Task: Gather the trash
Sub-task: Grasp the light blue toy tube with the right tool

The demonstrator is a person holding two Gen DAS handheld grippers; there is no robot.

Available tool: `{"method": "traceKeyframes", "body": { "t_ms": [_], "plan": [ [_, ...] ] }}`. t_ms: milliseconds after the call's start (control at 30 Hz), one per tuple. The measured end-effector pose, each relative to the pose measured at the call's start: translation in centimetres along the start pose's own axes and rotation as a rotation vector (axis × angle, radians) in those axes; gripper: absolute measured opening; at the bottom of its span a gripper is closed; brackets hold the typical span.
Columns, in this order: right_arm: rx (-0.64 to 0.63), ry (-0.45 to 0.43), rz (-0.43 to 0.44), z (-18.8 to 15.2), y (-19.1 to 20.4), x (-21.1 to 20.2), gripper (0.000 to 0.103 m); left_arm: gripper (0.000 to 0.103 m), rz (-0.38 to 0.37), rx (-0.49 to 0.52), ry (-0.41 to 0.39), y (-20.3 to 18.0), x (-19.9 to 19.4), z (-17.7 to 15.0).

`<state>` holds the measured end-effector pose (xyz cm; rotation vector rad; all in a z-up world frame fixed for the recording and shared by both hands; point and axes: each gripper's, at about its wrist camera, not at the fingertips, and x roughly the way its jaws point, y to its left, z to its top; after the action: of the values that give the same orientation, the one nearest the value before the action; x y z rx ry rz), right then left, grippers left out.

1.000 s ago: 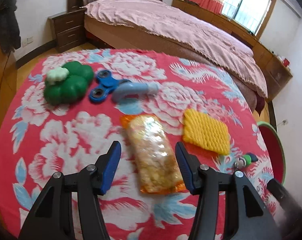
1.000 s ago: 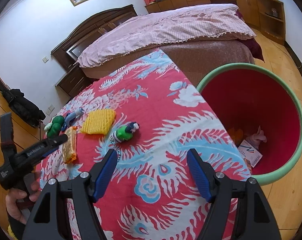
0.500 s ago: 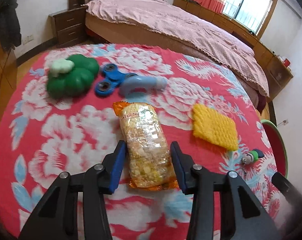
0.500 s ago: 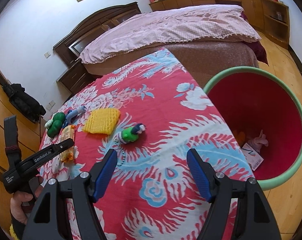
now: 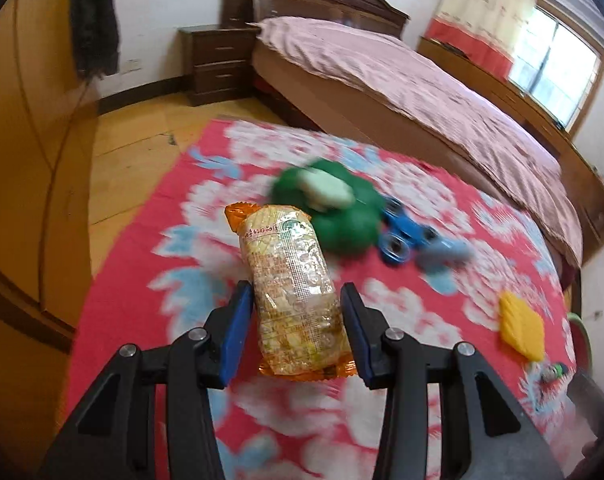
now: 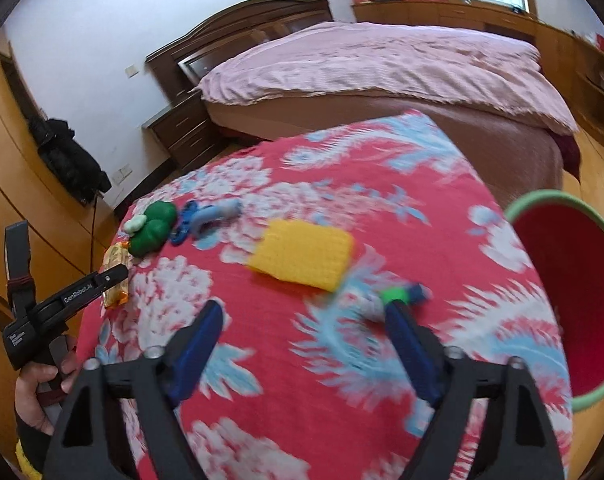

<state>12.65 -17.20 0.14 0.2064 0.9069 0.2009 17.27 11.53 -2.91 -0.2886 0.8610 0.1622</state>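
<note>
A clear snack packet with orange ends (image 5: 290, 272) sits between the blue pads of my left gripper (image 5: 296, 288), which is shut on its sides. The packet looks sharp while the table behind it is blurred. In the right wrist view the same packet (image 6: 114, 256) shows behind the left gripper's tip (image 6: 110, 276), near the table's left edge. My right gripper (image 6: 304, 310) hangs over the red floral cloth (image 6: 342, 400) with its jaws opening and nothing between them. A small green and blue toy (image 6: 402, 294) lies just beyond its right fingertip. The red bin with a green rim (image 6: 530, 200) stands beside the table at the right.
A yellow sponge (image 6: 302, 256), a green toy (image 6: 152, 228), a blue spinner (image 6: 186, 220) and a pale blue piece (image 6: 218, 214) lie on the cloth. A bed (image 6: 382, 64) stands behind the table, a wooden wardrobe (image 5: 22, 160) at the left. A hand (image 6: 42, 380) holds the left gripper.
My left gripper closed on the packet, then swung, so the toys slid right in its view. The right gripper's jaws widened and it moved over the table; the bin shifted to the right edge.
</note>
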Motion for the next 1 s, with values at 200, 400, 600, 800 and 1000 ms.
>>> {"method": "traceKeyframes", "body": {
  "t_ms": [200, 400, 600, 800, 1000],
  "plan": [
    [-0.065, 0.023, 0.027, 1.9, 4.7, 3.5, 0.091, 0.046, 0.035, -0.059, -0.013, 3.1, 1.1, 1.1],
    [-0.099, 0.054, 0.055, 3.7, 7.5, 7.7, 0.095, 0.046, 0.049, -0.084, -0.008, 4.6, 2.3, 0.9],
    [-0.124, 0.067, 0.038, 5.4, 8.6, 11.3, 0.098, 0.046, 0.035, -0.087, -0.013, 5.1, 2.5, 0.6],
    [-0.13, 0.075, 0.02, 6.6, 8.9, 13.8, 0.098, 0.046, 0.022, -0.091, -0.016, 5.3, 2.5, 0.6],
    [-0.172, 0.063, -0.029, 6.7, 9.8, 15.2, 0.098, 0.046, 0.004, -0.107, -0.014, 5.3, 2.4, 0.6]
  ]
}}
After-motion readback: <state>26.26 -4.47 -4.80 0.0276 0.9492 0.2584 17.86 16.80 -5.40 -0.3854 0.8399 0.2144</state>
